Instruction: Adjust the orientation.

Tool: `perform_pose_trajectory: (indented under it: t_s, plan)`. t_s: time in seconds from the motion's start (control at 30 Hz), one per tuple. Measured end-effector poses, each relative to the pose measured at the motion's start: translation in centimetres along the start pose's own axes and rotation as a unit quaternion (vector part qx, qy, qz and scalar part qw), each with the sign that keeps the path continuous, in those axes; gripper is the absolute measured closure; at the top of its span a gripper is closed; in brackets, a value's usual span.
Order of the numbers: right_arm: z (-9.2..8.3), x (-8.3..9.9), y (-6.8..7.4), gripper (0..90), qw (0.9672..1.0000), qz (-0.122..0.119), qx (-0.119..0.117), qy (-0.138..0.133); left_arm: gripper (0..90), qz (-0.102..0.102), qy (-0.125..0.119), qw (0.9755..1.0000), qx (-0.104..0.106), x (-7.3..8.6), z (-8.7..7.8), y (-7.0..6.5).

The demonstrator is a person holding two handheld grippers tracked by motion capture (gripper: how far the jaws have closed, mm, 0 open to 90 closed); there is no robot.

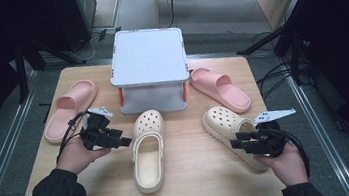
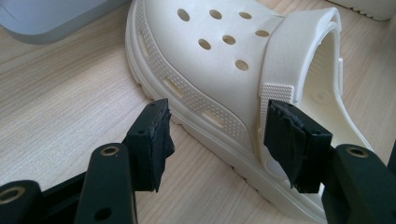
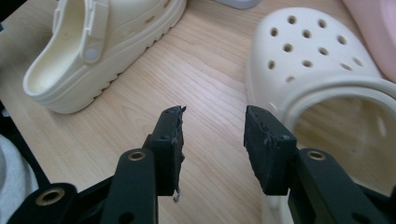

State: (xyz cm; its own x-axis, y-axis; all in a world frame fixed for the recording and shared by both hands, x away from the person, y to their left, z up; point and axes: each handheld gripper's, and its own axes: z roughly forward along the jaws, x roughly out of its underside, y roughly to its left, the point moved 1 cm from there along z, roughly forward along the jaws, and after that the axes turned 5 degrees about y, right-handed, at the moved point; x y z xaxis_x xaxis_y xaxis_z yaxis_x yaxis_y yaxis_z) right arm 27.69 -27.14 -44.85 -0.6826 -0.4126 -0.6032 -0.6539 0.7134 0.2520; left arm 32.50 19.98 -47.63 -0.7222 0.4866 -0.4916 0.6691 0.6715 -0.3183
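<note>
1. Spread jaws on both: the left gripper (image 2: 215, 135) straddles the sole edge of the middle cream clog (image 2: 243, 70) without pinching it; the right gripper (image 3: 212, 135) gapes over bare table (image 3: 205, 60) just left of the right cream clog (image 3: 322, 70).
2. Two cream clogs lie near; each long axis runs near-to-far, toes far, the right one's leaning left.
3. Two pink slides (image 1: 69, 110) (image 1: 219, 88) lie farther, flanking one white box (image 1: 149, 68).

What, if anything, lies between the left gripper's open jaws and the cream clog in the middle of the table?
Nothing visible. The left gripper is open, its jaws straddling the middle clog's side by the strap rivet, with bare wooden table beneath.
</note>
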Motion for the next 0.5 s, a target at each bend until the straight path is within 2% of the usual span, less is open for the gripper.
perform_pose_trajectory:
  t_s: [0.07,0.1,0.23,0.33,0.5]
  plan:
    - [0.0,0.3,-0.5,57.0,1.0,0.005,0.003,0.001,41.0,0.003,-0.004,1.0,-0.007,0.0,-0.1,-0.1]
    - [0.2,0.4,-0.8,56.7,1.0,0.0,0.003,-0.001,41.3,0.005,-0.008,0.9999,-0.009,-0.1,-0.1,-0.1]
    - [0.6,0.7,-1.4,56.7,0.9998,0.0,0.017,0.011,41.5,0.004,-0.013,0.9999,-0.009,-0.1,-0.3,-0.1]
    - [0.7,0.8,-2.1,56.8,0.9994,0.008,0.029,0.016,41.5,0.002,-0.013,0.9999,-0.008,0.0,-0.3,0.0]
    - [1.6,0.7,-2.8,57.6,0.9994,0.016,0.024,0.02,41.5,0.0,-0.016,0.9999,-0.006,0.1,-0.3,-0.1]
